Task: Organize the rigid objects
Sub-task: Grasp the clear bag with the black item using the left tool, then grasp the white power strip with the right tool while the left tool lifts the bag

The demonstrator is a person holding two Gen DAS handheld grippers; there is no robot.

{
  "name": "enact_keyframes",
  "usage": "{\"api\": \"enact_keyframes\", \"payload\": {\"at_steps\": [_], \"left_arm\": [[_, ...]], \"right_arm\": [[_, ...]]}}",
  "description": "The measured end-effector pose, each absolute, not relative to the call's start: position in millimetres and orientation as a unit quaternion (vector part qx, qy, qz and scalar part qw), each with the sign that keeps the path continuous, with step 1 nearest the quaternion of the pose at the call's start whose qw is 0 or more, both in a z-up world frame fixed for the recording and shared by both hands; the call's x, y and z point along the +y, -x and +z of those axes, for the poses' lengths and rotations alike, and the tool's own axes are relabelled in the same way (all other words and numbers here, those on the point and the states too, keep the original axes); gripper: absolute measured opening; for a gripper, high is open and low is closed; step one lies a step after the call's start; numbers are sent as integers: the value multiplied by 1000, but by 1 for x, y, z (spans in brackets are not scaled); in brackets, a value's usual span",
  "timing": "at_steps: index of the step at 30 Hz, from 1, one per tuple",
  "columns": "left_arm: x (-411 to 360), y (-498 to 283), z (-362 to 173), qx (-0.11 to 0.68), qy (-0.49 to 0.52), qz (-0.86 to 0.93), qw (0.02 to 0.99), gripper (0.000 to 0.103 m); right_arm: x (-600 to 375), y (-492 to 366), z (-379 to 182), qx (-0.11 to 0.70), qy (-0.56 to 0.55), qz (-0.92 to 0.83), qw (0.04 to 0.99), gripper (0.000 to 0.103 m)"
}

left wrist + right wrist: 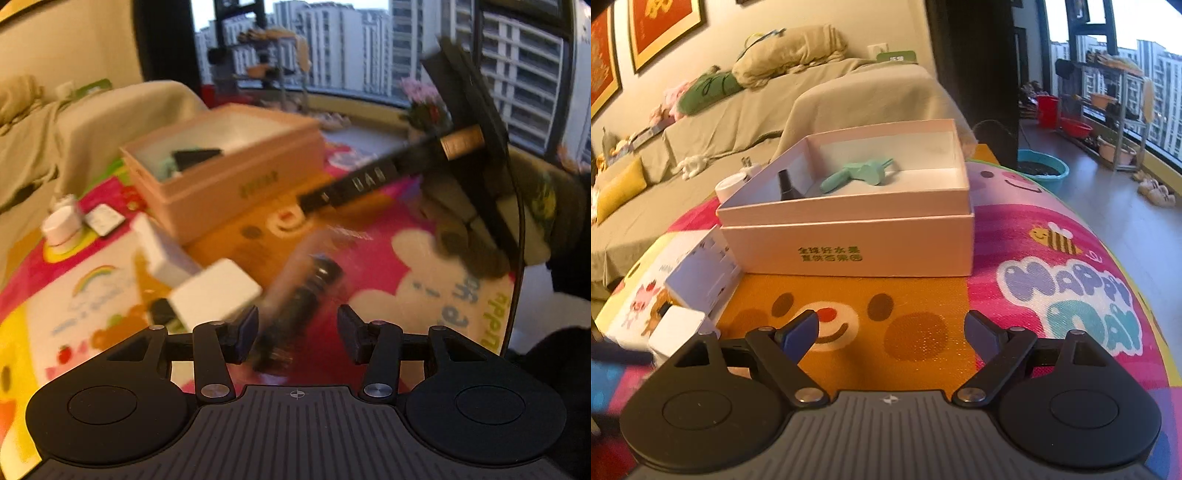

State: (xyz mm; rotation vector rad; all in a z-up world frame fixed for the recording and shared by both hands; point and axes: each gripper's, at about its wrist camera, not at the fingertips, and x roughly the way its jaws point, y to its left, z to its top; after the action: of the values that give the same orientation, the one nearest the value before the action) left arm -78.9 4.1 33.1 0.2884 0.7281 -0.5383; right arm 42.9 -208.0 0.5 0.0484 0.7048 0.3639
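Observation:
A pink cardboard box (221, 177) (849, 243) stands open on the cartoon mat, with a teal tool (857, 173) and a small black item (786, 186) inside. My left gripper (299, 326) is open. A dark cylinder (314, 284), blurred, lies on the mat with its near end between the fingers, and the pads stand clear of it. Two white boxes (218, 291) (166, 254) sit just left of it. My right gripper (894, 332) is open and empty over the orange bear face, in front of the box.
A white round jar (62, 225) (729, 184) and a small white card (103, 219) sit at the mat's far left. The black frame of the other hand-held tool (476, 155) fills the upper right of the left wrist view. A sofa (738, 110) lies behind, with windows to the right.

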Motion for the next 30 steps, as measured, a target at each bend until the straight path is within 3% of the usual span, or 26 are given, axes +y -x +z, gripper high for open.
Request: {"api": "enact_keyframes", "payload": {"at_steps": [7, 9, 11, 13, 16, 27, 29, 30], "left_arm": [[-15, 55, 19, 355, -97, -259, 893, 55], [-20, 50, 17, 343, -92, -258, 898, 49], [-23, 48, 16, 342, -80, -253, 901, 36], [-21, 52, 16, 345, -60, -255, 901, 32], [-3, 70, 17, 343, -43, -244, 906, 27], [103, 119, 16, 344, 49, -104, 932, 25], [116, 119, 15, 337, 69, -69, 937, 25], [122, 117, 14, 333, 79, -54, 938, 25]], "right_arm": [[-209, -43, 0, 342, -27, 179, 922, 88], [-210, -43, 0, 342, -29, 180, 922, 88], [-211, -43, 0, 341, -32, 179, 922, 89], [-212, -44, -1, 342, -37, 173, 923, 89], [-209, -42, 1, 342, -28, 169, 924, 89], [-95, -36, 35, 319, 3, 305, 897, 89], [-71, -45, 34, 318, 14, 307, 897, 84], [-62, -49, 32, 319, 21, 304, 897, 72]]}}
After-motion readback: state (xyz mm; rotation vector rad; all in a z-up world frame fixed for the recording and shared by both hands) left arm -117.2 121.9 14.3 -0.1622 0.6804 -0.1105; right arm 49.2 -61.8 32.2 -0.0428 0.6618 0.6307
